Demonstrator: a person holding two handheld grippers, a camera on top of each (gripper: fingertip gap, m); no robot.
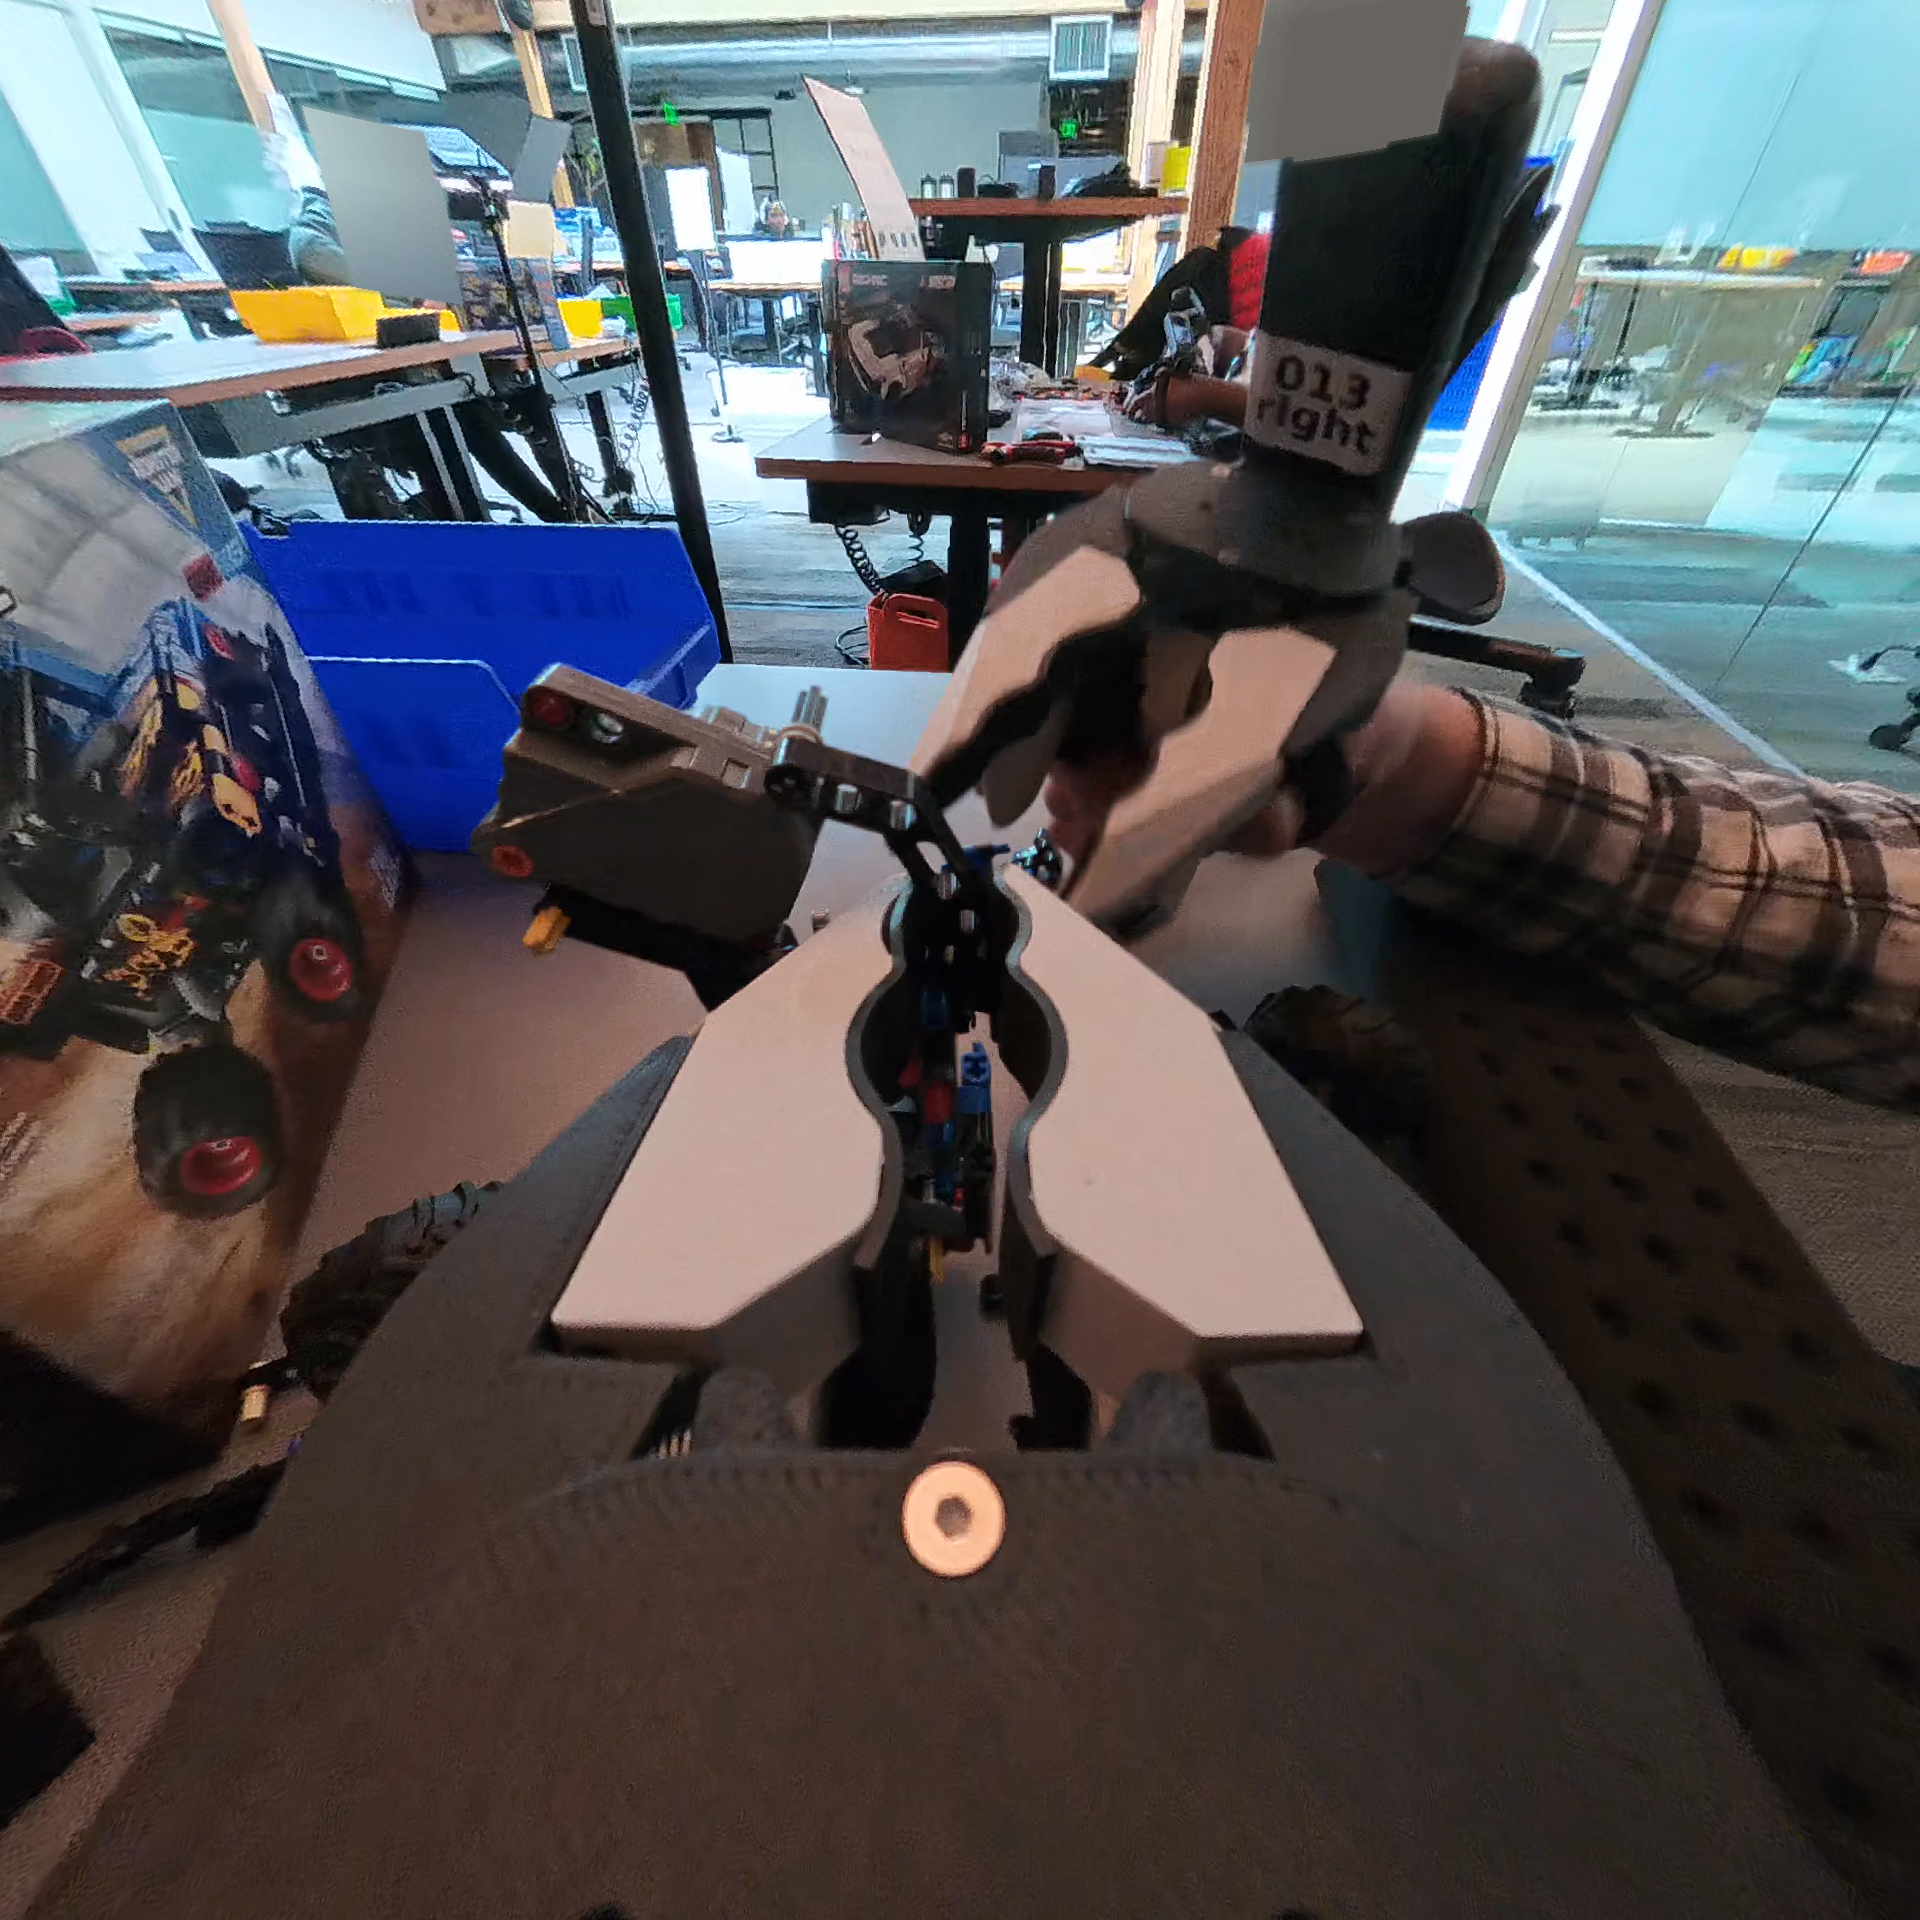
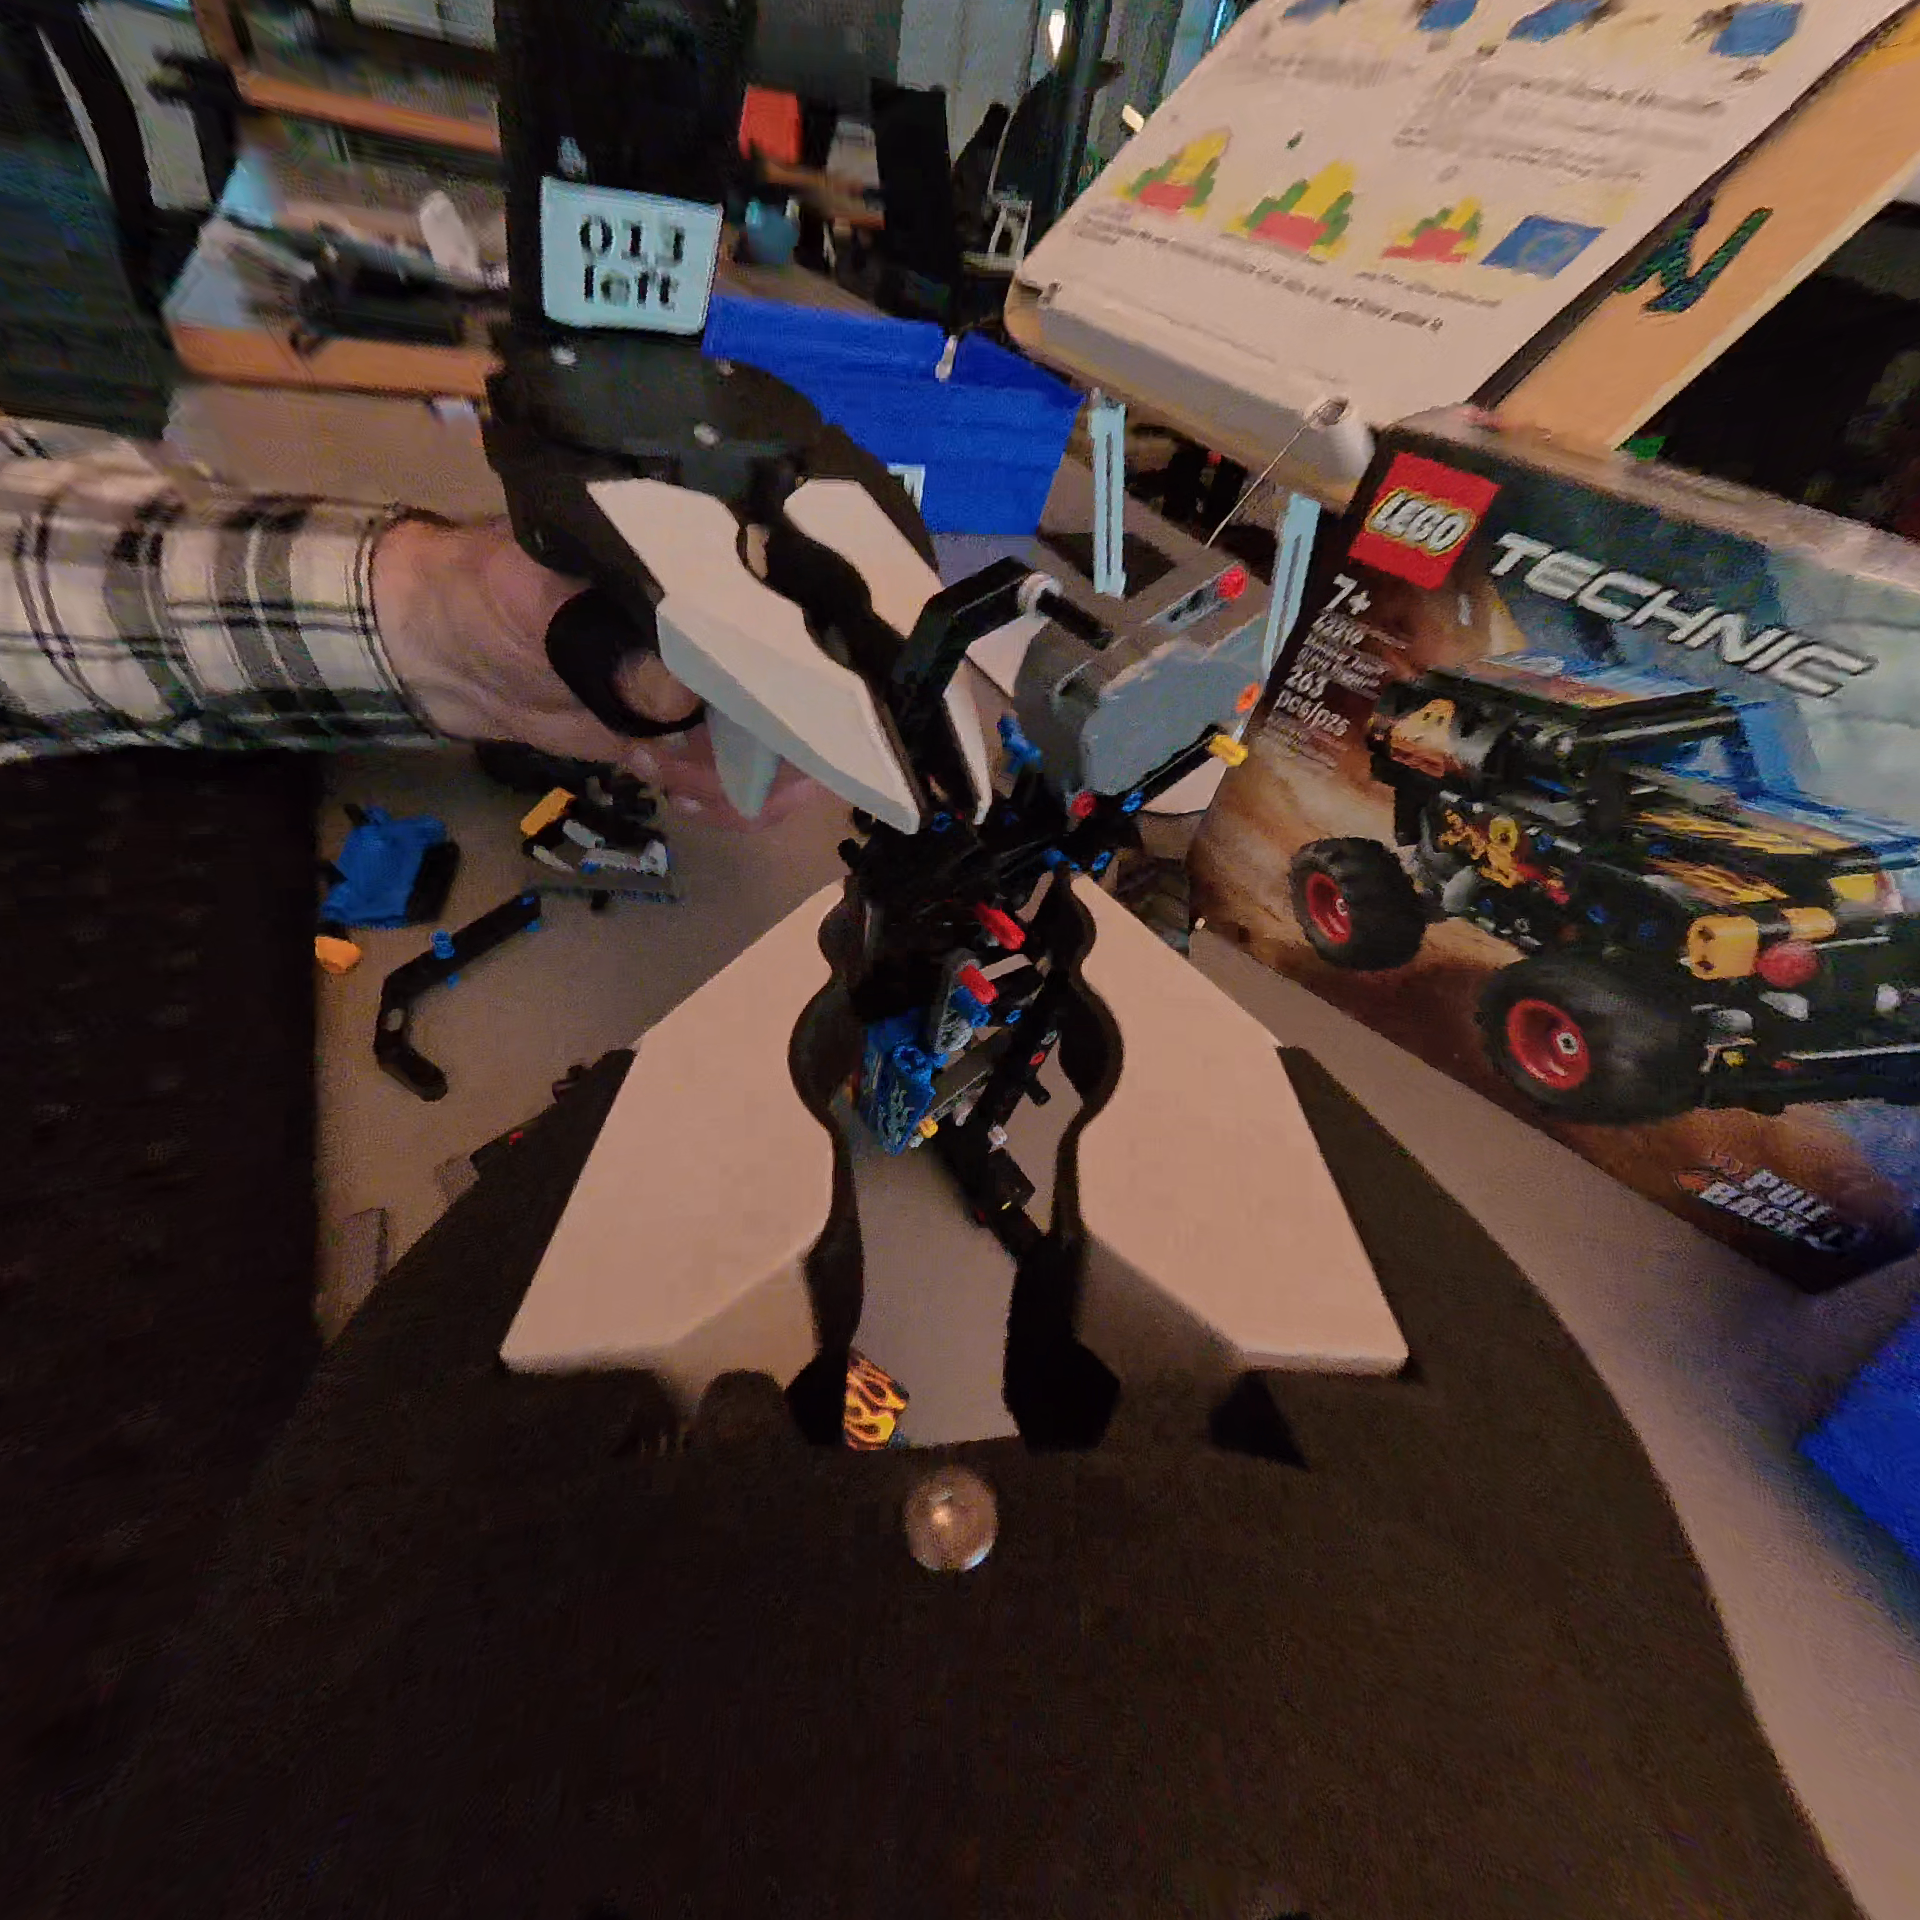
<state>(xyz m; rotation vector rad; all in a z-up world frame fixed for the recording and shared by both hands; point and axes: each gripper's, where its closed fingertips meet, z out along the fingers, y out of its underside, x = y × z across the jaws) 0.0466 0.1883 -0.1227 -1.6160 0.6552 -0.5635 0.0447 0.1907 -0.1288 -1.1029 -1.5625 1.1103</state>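
Here the left gripper (image 1: 951,914) is clamped on the black frame (image 1: 940,935) of a part-built toy truck, whose grey motor block (image 1: 655,821) sticks out to its left above the table (image 1: 499,997). The right gripper (image 2: 956,904) reaches in from the other side, its jaws a little apart around the frame's black, blue and red pieces, though I cannot tell whether they grip them. The truck box (image 2: 1579,831) stands just beside, a blue bin (image 1: 488,623) behind, and loose parts (image 2: 457,935) lie on the table
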